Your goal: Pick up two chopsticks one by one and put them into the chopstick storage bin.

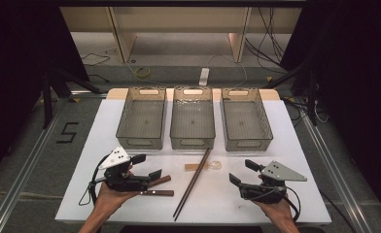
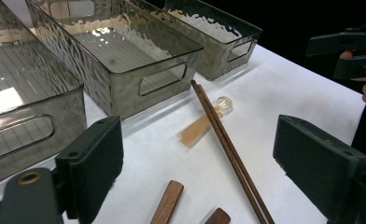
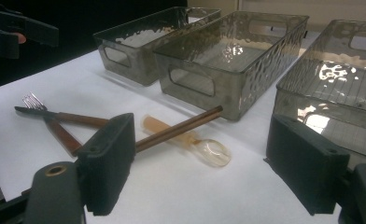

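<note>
Cutlery lies loose on the white desk [image 1: 276, 194], in front of the bins. Pair of long dark-brown wooden chopsticks [image 1: 192, 182] runs on a slant from the front edge of the middle bin down toward the person, the two sticks side by side and touching. Small clear plastic spoon with a pale amber handle [image 1: 204, 166] lies crosswise under the chopsticks near their far end, bowl on the right side. Left of these, a wooden-handled metal fork [image 3: 50, 122] and a wooden-handled dark-bladed knife [image 3: 62, 115] lie crossed over each other, close to the left gripper.

Left gripper [image 1: 147, 166] is held in the person's left hand [image 1: 110, 198] just above the desk, jaws spread wide, nothing between them; in its own view the chopsticks and spoon show between the jaws farther off. Right gripper [image 1: 241, 172] is held in the right hand [image 1: 276, 208] near the front right of the desk, jaws likewise wide and empty, well apart from the cutlery.

Three smoky-grey translucent plastic bins [image 1: 192, 141] with handle slots stand in a row across the far half of the desk.
</note>
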The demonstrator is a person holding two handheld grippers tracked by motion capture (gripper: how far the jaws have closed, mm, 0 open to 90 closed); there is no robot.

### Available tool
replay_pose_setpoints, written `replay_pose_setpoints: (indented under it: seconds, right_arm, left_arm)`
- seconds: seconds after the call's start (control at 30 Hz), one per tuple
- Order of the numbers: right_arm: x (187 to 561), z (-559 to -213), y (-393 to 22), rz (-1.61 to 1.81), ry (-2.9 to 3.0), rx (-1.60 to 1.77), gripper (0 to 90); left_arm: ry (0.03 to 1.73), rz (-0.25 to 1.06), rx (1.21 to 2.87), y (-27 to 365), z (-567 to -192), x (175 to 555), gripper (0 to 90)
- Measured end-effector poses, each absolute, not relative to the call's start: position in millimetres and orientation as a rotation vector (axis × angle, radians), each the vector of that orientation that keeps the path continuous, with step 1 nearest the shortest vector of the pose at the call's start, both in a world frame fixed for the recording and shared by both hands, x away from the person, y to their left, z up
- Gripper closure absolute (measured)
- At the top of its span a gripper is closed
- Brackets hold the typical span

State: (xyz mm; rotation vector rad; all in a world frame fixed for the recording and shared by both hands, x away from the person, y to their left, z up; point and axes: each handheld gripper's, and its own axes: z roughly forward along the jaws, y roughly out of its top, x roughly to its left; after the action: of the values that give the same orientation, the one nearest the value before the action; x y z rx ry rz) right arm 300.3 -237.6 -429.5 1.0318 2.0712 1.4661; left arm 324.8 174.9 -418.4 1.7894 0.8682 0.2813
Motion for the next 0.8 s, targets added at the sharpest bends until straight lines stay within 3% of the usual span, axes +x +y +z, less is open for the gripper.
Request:
replay_pose_setpoints:
  seconds: [0.8]
  right_arm:
    - [298.4,-427.9,-238.4,1.438,2.067,1.034,25.7]
  left_arm:
    - [1.0,0.245,1.896,155.1,-417.0,339.5,16.2]
